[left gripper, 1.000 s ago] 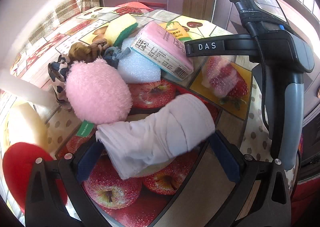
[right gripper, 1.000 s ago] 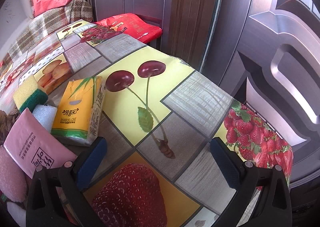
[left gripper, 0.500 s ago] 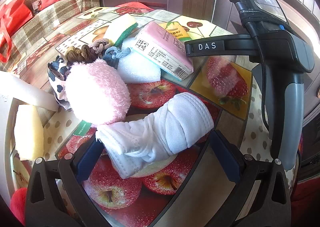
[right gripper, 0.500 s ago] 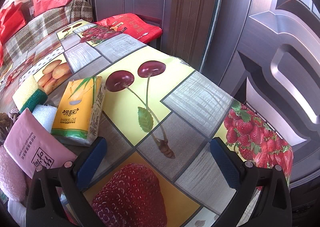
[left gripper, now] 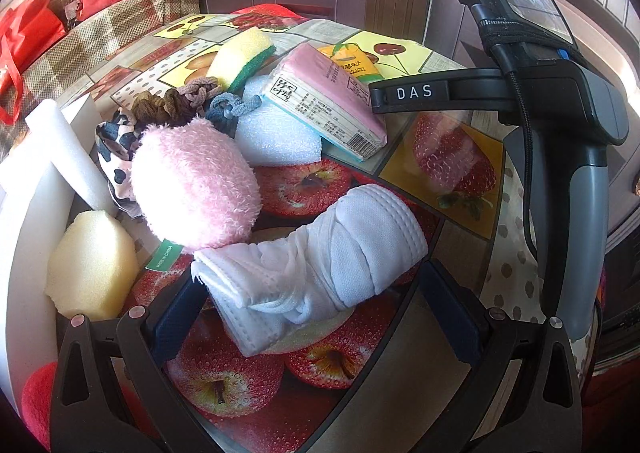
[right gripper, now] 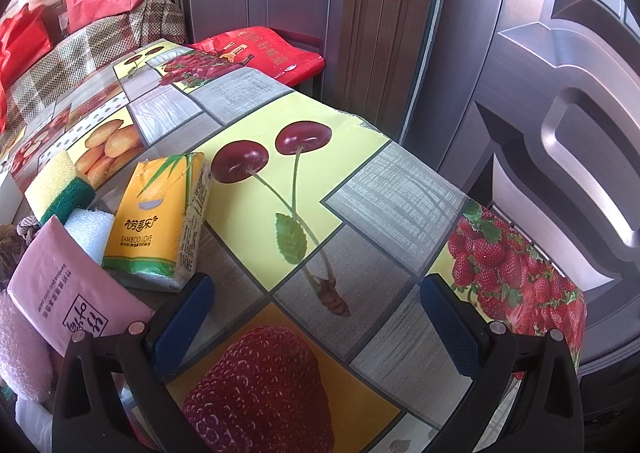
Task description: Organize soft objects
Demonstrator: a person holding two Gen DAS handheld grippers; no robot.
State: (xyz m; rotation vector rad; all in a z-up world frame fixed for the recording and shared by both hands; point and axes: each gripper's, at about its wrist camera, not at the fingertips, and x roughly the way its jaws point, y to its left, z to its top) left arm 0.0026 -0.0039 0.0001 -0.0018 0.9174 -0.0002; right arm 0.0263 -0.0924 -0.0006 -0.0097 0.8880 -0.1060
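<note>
My left gripper (left gripper: 308,309): jaws spread wide, a rolled white face mask (left gripper: 320,273) lying between them on the desk (left gripper: 460,237), neither jaw clearly pressing it. Pink plush ball (left gripper: 196,181) touches the mask's far-left side; white foam block (left gripper: 276,137) and pink tissue pack (left gripper: 328,101) lie beyond the ball. My right gripper (right gripper: 316,321): jaws wide, holding nothing, over bare desk; yellow tissue pack (right gripper: 160,221) just beyond its left jaw.

The left gripper (left gripper: 310,307) spreads wide around a rolled white mask bundle (left gripper: 316,273), apparently resting on the surface (left gripper: 452,245) beside a pink plush (left gripper: 194,181).
</note>
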